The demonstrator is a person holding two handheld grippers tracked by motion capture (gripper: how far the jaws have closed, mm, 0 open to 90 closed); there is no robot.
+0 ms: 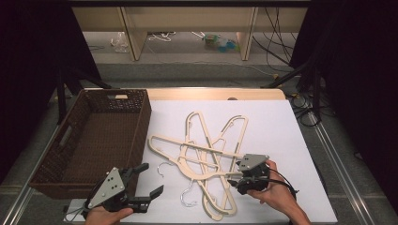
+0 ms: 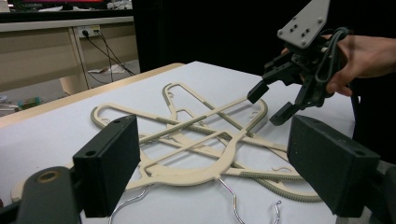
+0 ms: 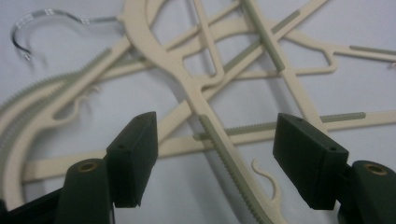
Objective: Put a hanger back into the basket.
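Overhead, right gripper (image 1: 234, 177) jaws stood apart astride a bar of the cream hangers (image 1: 206, 154), heaped mid-table beside brown basket (image 1: 141, 123); left gripper (image 1: 148, 180) gaped empty | left gripper view: jaws wide, hangers (image 2: 196, 140) beyond | right gripper view: pads flanked ribbed bar (image 3: 224, 158), untouched.

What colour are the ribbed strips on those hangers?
The ribbed strips are grey-green on cream hangers, clearest in the right gripper view.

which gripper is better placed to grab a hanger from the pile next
Right. The right gripper is at the edge of the hanger pile with a hanger arm between its open jaws; the left gripper waits open beside the basket.
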